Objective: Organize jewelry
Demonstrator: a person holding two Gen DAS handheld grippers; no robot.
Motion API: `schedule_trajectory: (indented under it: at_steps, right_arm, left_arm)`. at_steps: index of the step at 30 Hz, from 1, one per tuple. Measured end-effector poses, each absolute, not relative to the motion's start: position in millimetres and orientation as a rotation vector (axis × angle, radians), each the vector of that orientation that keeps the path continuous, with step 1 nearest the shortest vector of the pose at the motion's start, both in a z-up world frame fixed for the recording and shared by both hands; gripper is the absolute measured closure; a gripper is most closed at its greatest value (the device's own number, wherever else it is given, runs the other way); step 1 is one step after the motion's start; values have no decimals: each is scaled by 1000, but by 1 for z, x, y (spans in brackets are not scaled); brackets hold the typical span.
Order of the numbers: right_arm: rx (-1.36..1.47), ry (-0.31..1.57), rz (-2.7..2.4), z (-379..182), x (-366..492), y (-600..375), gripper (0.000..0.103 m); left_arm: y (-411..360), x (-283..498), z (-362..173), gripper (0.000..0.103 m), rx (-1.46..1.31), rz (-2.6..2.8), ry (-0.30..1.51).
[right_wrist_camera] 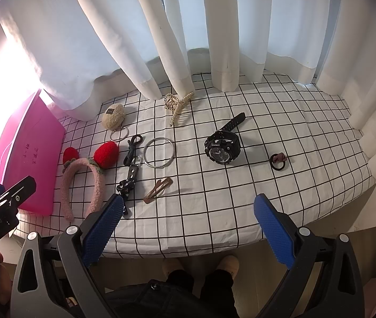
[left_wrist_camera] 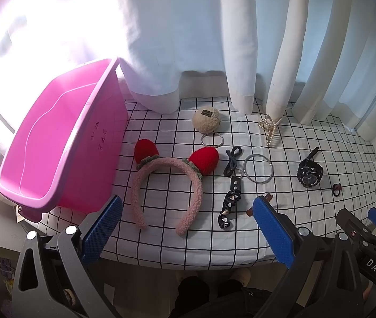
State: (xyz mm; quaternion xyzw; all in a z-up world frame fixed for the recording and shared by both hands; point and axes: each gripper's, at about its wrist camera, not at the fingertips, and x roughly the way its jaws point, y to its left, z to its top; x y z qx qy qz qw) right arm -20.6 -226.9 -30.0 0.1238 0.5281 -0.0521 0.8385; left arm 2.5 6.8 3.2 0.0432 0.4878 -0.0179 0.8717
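A pink bin [left_wrist_camera: 55,143] stands at the table's left, also seen in the right wrist view as the bin [right_wrist_camera: 31,153]. On the checked cloth lie a pink headband with red strawberries [left_wrist_camera: 166,180] [right_wrist_camera: 87,175], a beige plush keyring [left_wrist_camera: 207,122] [right_wrist_camera: 113,118], a pearl claw clip [left_wrist_camera: 270,128] [right_wrist_camera: 177,106], a silver bangle [left_wrist_camera: 257,169] [right_wrist_camera: 158,153], a black watch [left_wrist_camera: 309,172] [right_wrist_camera: 222,147], a black strap charm [left_wrist_camera: 229,201], a brown snap clip [right_wrist_camera: 158,186] and a hair tie [right_wrist_camera: 279,161]. My left gripper [left_wrist_camera: 188,228] is open near the front edge, before the headband. My right gripper [right_wrist_camera: 188,225] is open, holding nothing.
White curtains [right_wrist_camera: 188,39] hang along the back of the table and reach the cloth behind the claw clip. The table's front edge [right_wrist_camera: 188,249] runs just ahead of both grippers. A person's legs and slippers show below it.
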Motion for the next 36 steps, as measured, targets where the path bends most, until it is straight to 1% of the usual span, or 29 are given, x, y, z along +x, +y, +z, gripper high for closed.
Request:
schedule_trajectory:
  at_steps: [19,23,30,36]
  right_arm:
    - [319,1117,-109,-34,-32,-224,9]
    - [339,1111,-147,-41,-41,-232,9]
    - [369,1128,-224,-69,-54,-253,9]
    - [373,1119,-275,-90,-61,-288,9]
  left_arm:
    - [11,3,-7,6,108,-66,1037]
    - [10,7,-20,6,111,-93,1062]
    - [5,10,-59,6,130,-136,1124]
    - [3,12,-89,6,122,-119,1166]
